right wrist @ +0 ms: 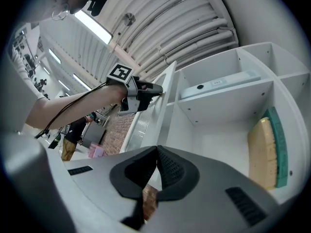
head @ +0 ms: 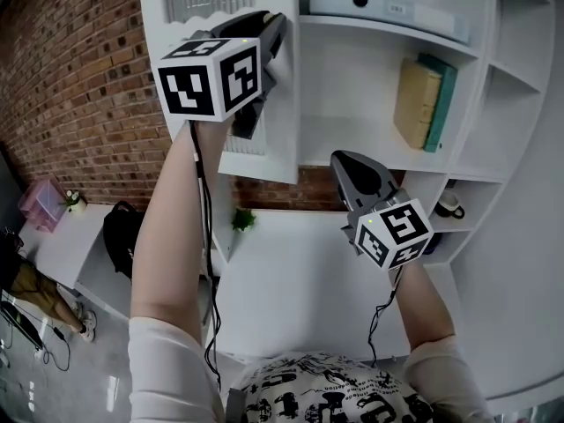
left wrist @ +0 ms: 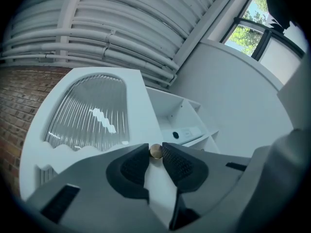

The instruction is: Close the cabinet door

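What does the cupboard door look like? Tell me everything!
The cabinet door is white and looks like painted wood, with a ribbed glass pane that has an arched top and a wavy bottom edge. A small round brass-coloured knob sits near its free edge. The door stands open, swung out from the left side of the white shelves. Only the left gripper touches it, jaws closed on the knob.
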{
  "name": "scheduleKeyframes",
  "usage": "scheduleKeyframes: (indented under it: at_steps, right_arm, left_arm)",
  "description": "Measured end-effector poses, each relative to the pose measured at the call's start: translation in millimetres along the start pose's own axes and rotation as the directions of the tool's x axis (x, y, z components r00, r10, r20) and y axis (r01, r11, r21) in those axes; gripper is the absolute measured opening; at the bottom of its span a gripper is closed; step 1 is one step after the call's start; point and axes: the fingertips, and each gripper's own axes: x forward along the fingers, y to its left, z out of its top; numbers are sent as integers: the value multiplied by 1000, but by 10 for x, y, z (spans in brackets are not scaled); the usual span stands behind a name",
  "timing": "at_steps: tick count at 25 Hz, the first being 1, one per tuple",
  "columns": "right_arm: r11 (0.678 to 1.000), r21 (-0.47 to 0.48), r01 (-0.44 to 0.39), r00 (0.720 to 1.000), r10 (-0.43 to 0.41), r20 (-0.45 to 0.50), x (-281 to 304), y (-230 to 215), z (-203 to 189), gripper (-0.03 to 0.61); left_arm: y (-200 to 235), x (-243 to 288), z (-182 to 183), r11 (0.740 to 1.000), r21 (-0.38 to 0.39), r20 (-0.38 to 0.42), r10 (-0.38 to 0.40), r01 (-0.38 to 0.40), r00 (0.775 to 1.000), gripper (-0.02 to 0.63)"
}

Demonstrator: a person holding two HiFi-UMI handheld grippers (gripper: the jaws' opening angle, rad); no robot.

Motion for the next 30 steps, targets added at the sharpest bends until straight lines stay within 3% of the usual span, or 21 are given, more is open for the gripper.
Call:
scheduleKeyframes:
  at_steps: [6,21,30]
  right_arm:
    - [1000,8,-5,1000,5,-6,44,-110,-74,14]
    - [999,37,1,1000,-1,6,35,-265,-101,15]
    - [999,37,-5,1000,6,-21,63,-198,-137,15]
  left_arm:
    - [64,249,-161,999,38,-39,33,-31,999,98]
    - [183,508,-293,991,83,-44,112,-108,993,100]
    - [204,507,-305,992,32,-1,124,-124,992,101]
